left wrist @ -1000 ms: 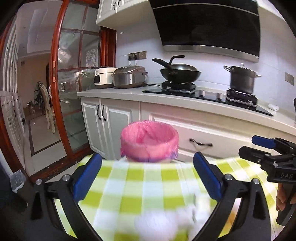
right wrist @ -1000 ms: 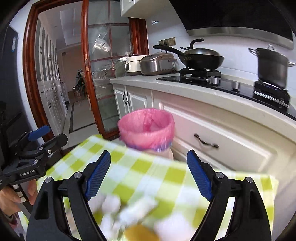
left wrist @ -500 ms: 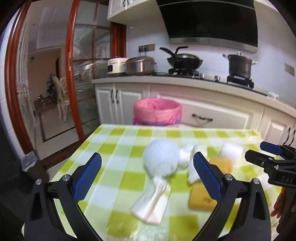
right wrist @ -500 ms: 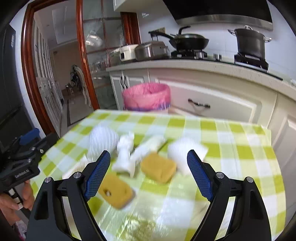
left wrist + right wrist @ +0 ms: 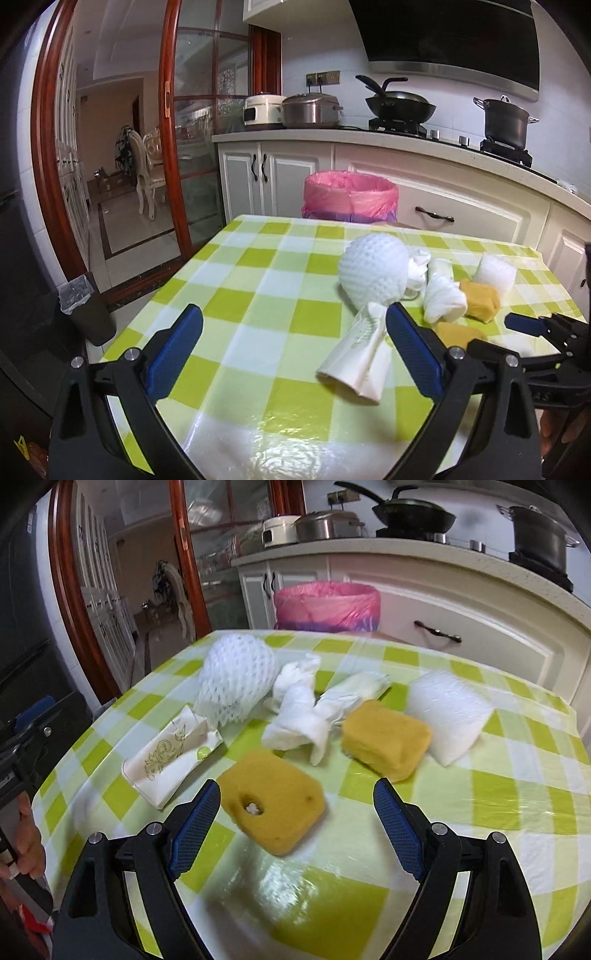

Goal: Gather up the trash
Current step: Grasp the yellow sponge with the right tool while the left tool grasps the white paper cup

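Trash lies on a green-checked table (image 5: 517,794): a white foam fruit net (image 5: 236,679), a flattened paper cup (image 5: 170,757), crumpled tissues (image 5: 306,712), two yellow sponges (image 5: 273,808) (image 5: 386,734) and a white foam pad (image 5: 448,712). My right gripper (image 5: 297,808) is open, low over the near sponge. My left gripper (image 5: 293,339) is open over the table, its right finger beside the paper cup (image 5: 360,354). The net (image 5: 375,275) shows there too. A pink-lined bin (image 5: 351,197) stands beyond the table's far edge.
White kitchen cabinets and a counter (image 5: 424,147) with cookers, a wok and a pot run behind the bin. A red-framed glass door (image 5: 173,147) is at left. A small dark bin (image 5: 86,310) sits on the floor left of the table.
Both grippers have tilted down and come closer to the table. The trash items, first blurred at the bottom edge, now fill the views. Both stay open.
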`<action>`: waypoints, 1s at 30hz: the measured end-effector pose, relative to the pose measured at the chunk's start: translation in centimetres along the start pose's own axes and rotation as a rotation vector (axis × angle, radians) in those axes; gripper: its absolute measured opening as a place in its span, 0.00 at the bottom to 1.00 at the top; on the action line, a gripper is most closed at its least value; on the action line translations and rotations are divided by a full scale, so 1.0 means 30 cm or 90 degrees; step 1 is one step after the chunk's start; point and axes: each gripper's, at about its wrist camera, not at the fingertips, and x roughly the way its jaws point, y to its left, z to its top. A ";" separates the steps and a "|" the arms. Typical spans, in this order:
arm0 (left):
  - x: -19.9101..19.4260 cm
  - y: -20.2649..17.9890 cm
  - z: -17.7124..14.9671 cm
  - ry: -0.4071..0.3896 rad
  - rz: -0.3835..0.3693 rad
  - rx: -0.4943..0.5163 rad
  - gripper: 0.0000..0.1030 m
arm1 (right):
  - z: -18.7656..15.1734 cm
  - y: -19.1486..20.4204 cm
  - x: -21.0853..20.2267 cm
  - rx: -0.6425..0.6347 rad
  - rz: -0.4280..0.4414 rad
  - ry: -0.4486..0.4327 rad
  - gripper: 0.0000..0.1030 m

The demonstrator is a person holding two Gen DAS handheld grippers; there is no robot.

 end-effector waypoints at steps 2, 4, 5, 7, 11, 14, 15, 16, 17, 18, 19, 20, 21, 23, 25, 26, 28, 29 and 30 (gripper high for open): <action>0.015 0.005 -0.012 0.007 0.003 0.009 0.94 | 0.005 0.014 0.021 0.000 -0.002 0.009 0.78; 0.027 0.010 -0.022 0.013 0.003 0.012 0.94 | 0.009 0.032 0.042 -0.005 -0.008 0.016 0.78; 0.033 0.012 -0.027 0.016 0.003 0.012 0.94 | 0.009 0.039 0.050 -0.006 -0.010 0.019 0.78; 0.041 0.018 -0.032 0.018 0.002 0.012 0.94 | 0.011 0.048 0.069 -0.006 -0.014 0.029 0.78; 0.050 0.028 -0.030 0.020 -0.002 0.010 0.94 | 0.013 0.068 0.104 -0.012 -0.018 0.045 0.78; 0.053 0.028 -0.027 0.021 -0.005 0.011 0.94 | 0.020 0.070 0.117 -0.006 -0.017 0.049 0.78; 0.054 0.027 -0.027 0.021 -0.006 0.013 0.94 | 0.021 0.069 0.120 -0.003 -0.019 0.049 0.78; 0.056 0.024 -0.027 0.023 -0.006 0.014 0.94 | 0.023 0.064 0.127 0.003 -0.022 0.053 0.78; 0.057 0.021 -0.027 0.023 -0.007 0.015 0.94 | 0.023 0.060 0.132 0.007 -0.023 0.057 0.78; 0.059 0.016 -0.028 0.024 -0.008 0.017 0.94 | 0.022 0.056 0.137 0.011 -0.024 0.063 0.78; 0.060 0.013 -0.028 0.025 -0.009 0.018 0.94 | 0.022 0.050 0.140 0.016 -0.027 0.065 0.77; 0.063 0.008 -0.028 0.027 -0.009 0.019 0.94 | 0.022 0.042 0.139 0.022 -0.027 0.065 0.75; 0.065 0.006 -0.028 0.028 -0.010 0.019 0.94 | 0.020 0.035 0.139 0.026 -0.027 0.066 0.69; 0.072 0.002 -0.028 0.033 -0.010 0.018 0.94 | 0.016 0.026 0.133 0.028 -0.023 0.064 0.65; 0.081 -0.003 -0.026 0.040 -0.012 0.016 0.94 | 0.012 0.019 0.111 0.021 -0.016 0.048 0.60; 0.088 -0.009 -0.026 0.046 -0.015 0.016 0.94 | 0.009 0.017 0.099 0.019 -0.015 0.041 0.59; 0.103 -0.024 -0.026 0.057 -0.022 0.021 0.94 | 0.006 -0.002 0.066 0.022 -0.007 0.024 0.56; 0.111 -0.034 -0.029 0.063 -0.025 0.025 0.94 | 0.006 -0.009 0.053 0.025 -0.004 0.019 0.56; 0.124 -0.047 -0.030 0.070 -0.029 0.032 0.93 | 0.006 -0.020 0.039 0.028 -0.001 0.014 0.56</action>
